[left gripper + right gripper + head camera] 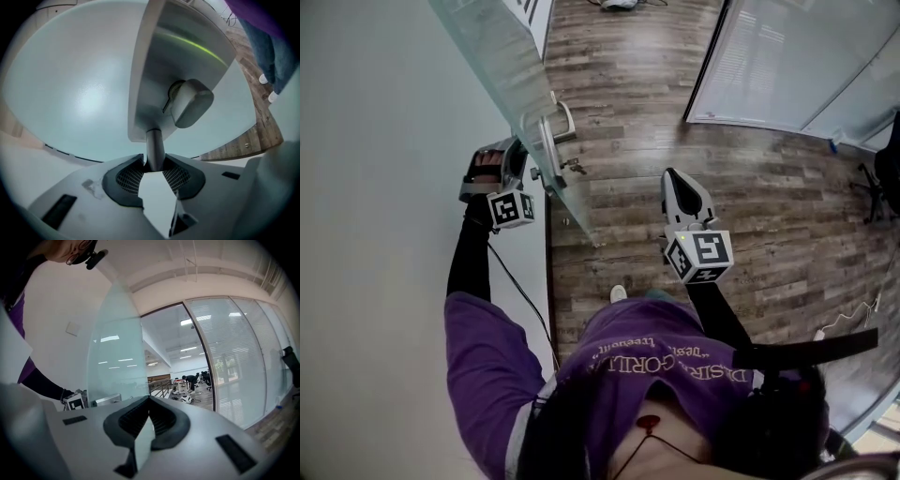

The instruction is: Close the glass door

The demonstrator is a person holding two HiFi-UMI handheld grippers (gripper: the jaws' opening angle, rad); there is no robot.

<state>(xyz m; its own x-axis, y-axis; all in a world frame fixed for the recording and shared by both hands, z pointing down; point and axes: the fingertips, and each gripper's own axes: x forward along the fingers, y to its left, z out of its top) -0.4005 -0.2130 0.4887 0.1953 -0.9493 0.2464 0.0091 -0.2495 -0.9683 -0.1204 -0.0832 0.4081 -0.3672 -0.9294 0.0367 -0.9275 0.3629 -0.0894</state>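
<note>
Just now we have the left gripper (528,171) up against the glass door (502,66), which stands swung open beside the pale wall (375,141) on our left, its free edge reaching out over the wooden floor (628,84). In the left gripper view, the left gripper (153,161) has its jaws set on either side of the round metal post of the door handle (154,145), and both tips look to be touching it, so we read this as a pinch on the handle. Above the post sits the metal lock plate (150,70) with its thumb-turn knob (190,103), and the frosted glass (70,93) fills most of the view behind. From the head view the handle (553,141) juts from the door's edge, just beside the marker cube (511,208) of the left gripper. The right gripper (673,176) is held well apart from the door, over bare floor. In its own view the right gripper (149,401) has its jaws pressed together with nothing between them. Beyond it, the door leaf (117,357) rises at the left, and an open doorway shows next to a glass partition (234,357).
</note>
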